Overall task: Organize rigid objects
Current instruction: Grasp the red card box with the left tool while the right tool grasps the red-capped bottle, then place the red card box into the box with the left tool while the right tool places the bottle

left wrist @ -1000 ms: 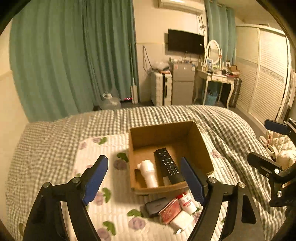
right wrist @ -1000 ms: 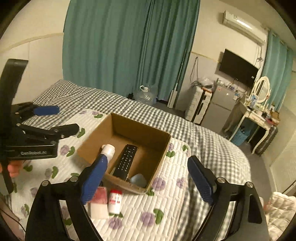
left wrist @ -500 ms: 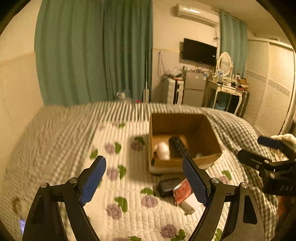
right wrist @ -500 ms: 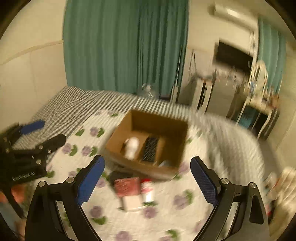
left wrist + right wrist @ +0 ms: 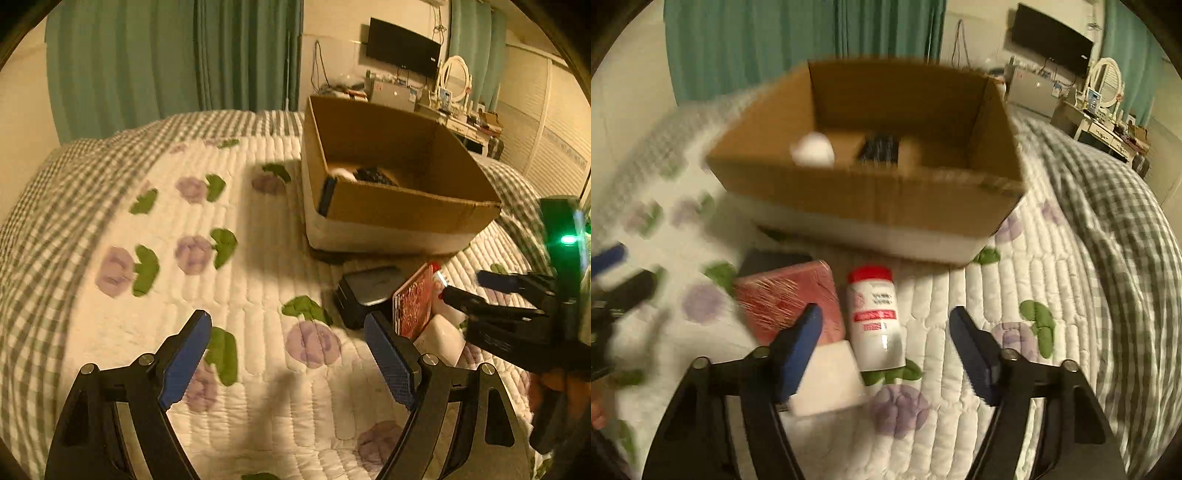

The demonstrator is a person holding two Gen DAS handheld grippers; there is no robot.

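An open cardboard box (image 5: pixel 871 195) stands on the bed quilt and holds a white bottle (image 5: pixel 812 149) and a black remote (image 5: pixel 879 147). In front of it lie a white red-capped bottle (image 5: pixel 873 319), a red packet (image 5: pixel 790 299), a white block (image 5: pixel 829 376) and a dark grey case (image 5: pixel 369 290). My right gripper (image 5: pixel 886 347) is open, low over the red-capped bottle. My left gripper (image 5: pixel 291 354) is open and empty over the quilt, left of the case. The box also shows in the left wrist view (image 5: pixel 391 210).
The white flowered quilt (image 5: pixel 229 266) lies over a checked bedspread (image 5: pixel 1115 192). Green curtains hang behind the bed. A dresser with a mirror (image 5: pixel 454 85) and a wall TV stand at the far right.
Both grippers have dropped low and close to the items in front of the box. The right gripper now hangs over the red-capped bottle. Both stay open.
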